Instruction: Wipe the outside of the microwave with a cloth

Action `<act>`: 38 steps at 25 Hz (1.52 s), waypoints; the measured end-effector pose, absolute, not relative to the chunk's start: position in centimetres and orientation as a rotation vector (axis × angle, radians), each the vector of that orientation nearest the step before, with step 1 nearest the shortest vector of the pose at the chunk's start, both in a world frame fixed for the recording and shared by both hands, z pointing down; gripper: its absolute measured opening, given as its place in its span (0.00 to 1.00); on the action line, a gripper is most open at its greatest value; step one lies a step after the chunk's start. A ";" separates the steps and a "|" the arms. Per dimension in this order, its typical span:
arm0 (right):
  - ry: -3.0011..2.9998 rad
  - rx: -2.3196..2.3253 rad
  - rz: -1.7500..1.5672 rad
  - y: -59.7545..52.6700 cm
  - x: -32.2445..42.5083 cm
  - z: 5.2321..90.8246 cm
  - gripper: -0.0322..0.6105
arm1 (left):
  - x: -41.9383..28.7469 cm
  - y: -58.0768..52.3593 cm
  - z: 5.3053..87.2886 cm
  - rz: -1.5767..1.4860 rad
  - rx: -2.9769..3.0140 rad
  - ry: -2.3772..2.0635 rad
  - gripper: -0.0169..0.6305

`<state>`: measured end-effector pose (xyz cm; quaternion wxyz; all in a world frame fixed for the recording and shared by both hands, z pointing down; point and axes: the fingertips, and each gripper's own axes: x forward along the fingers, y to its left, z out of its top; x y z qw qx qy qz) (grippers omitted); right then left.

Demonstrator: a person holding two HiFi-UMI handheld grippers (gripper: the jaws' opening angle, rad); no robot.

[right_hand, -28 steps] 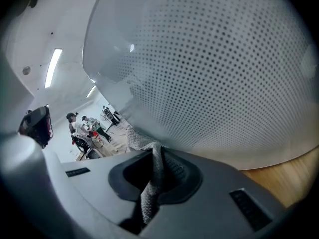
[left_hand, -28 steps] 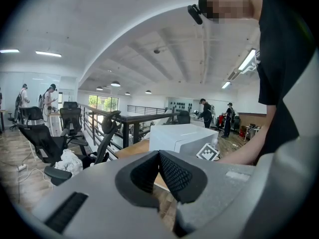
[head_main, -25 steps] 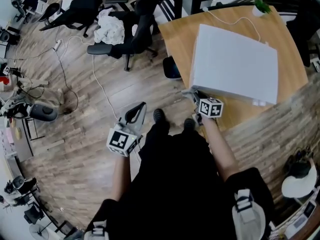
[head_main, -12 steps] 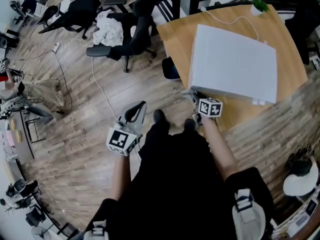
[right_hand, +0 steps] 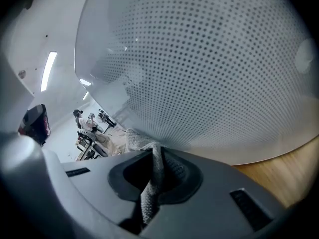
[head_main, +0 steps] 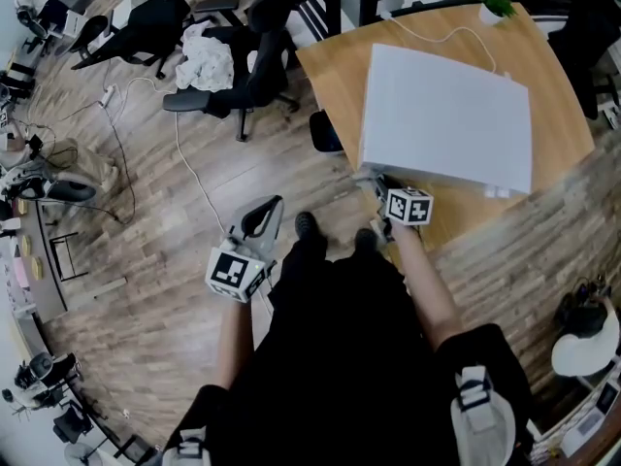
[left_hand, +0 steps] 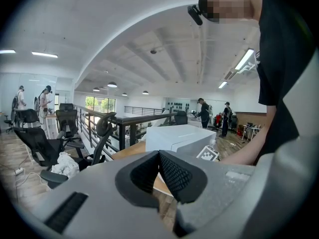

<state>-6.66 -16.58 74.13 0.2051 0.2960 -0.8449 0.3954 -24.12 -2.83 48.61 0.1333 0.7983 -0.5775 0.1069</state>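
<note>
Room: we are standing on a wood-plank floor in an open office, with black office chairs (head_main: pixel 262 66) well apart from us at the far left.
Desk: we are facing the near edge of a wooden desk (head_main: pixel 330 76).
Microwave: the white microwave (head_main: pixel 446 124) is sitting across the middle of the desk, its front close to the desk's near edge.
Right hand-held gripper: we are holding the right hand-held gripper (head_main: pixel 375 183) at the microwave's near left corner, low on the dotted door, with its jaws clamped together on a grey cloth (right_hand: pixel 149 188).
Cloth: a fold is sticking out past the jaws toward the door's lower edge; we are not able to tell whether it is touching the door.
Left hand-held gripper: we are letting the left hand-held gripper (head_main: pixel 267 212) hang over the floor, well apart from the desk, jaws closed with nothing between them.
Step in hand: we are judging this as wiping the front face, near its lower left corner.
Next move: we are expecting to press the cloth flat and sweep it along the door, leaving the top and sides for later.
</note>
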 end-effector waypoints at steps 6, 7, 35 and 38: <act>-2.343 0.877 1.105 -17.0 -4.2 74.0 0.08 | -22.6 -2.7 48.7 0.319 2.317 -1.655 0.03; -2.342 0.886 1.106 -17.1 -3.8 73.9 0.08 | -22.3 -2.8 48.6 0.315 2.323 -1.654 0.03; -2.276 1.239 1.142 -20.6 12.8 72.5 0.08 | -14.0 -2.1 47.7 0.342 2.388 -1.588 0.03; -2.264 1.286 1.154 -21.0 14.8 72.2 0.08 | -13.2 -2.2 47.5 0.353 2.368 -1.585 0.03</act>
